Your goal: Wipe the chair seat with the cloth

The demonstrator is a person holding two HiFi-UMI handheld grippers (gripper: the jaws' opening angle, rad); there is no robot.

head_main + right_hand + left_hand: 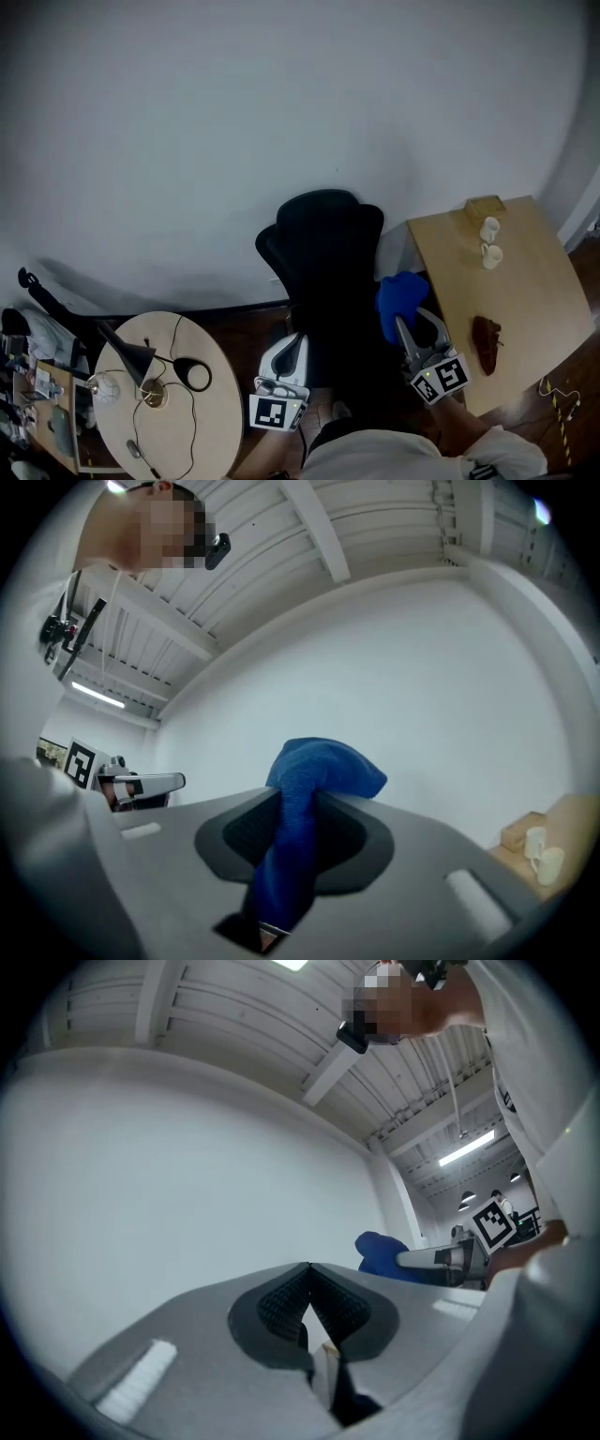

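The black office chair (323, 272) stands against the white wall, directly in front of me, and its seat is a dark shape between my two grippers. My right gripper (407, 328) is on the chair's right side, shut on a bunched blue cloth (400, 300) that sticks up past the jaws. In the right gripper view the cloth (314, 780) fills the closed jaws of that gripper (295, 803). My left gripper (293, 345) is at the chair's left side. Its jaws (307, 1277) are shut with nothing between them, aimed up at the wall.
A wooden table (525, 300) stands right of the chair with two small cups (490, 242), a small box (485, 206) and a brown object (486, 342) on it. A round table (202, 412) with a black lamp (131, 352) and cables is at the left. Clutter lies at the far left.
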